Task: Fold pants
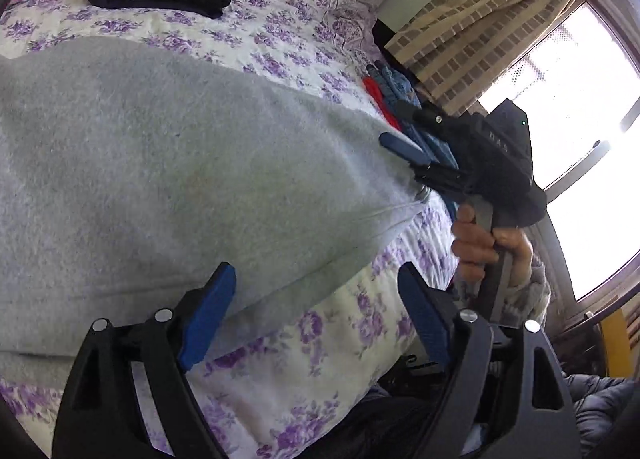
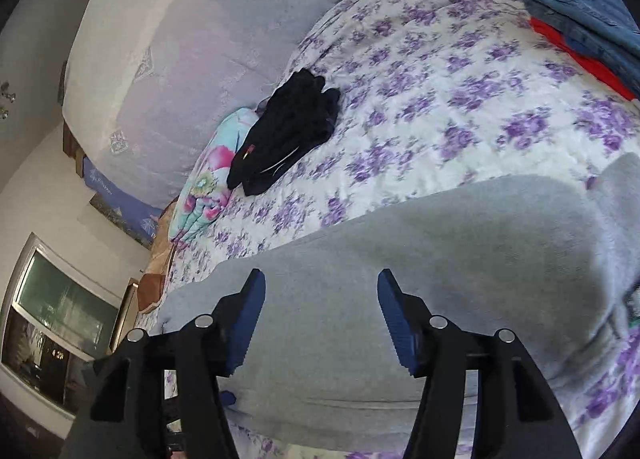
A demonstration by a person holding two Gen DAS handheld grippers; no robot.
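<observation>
on the flowered bedspread (image 1: 280,339) the grey pants (image 1: 160,147) lie spread flat, laid out so we can fold them. we hold our left gripper (image 1: 316,315) at their near edge, jaws wide and empty, one pad over the cloth and one over the bedspread. further right, our right gripper (image 2: 320,323) hovers above the grey cloth, jaws parted, gripping nothing. the folded black clothes (image 2: 288,131) and the jeans (image 2: 580,11) sit well apart, out of our way.

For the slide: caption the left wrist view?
Open left hand-held gripper above grey pants on a floral bed cover; right hand-held gripper beside them.
</observation>
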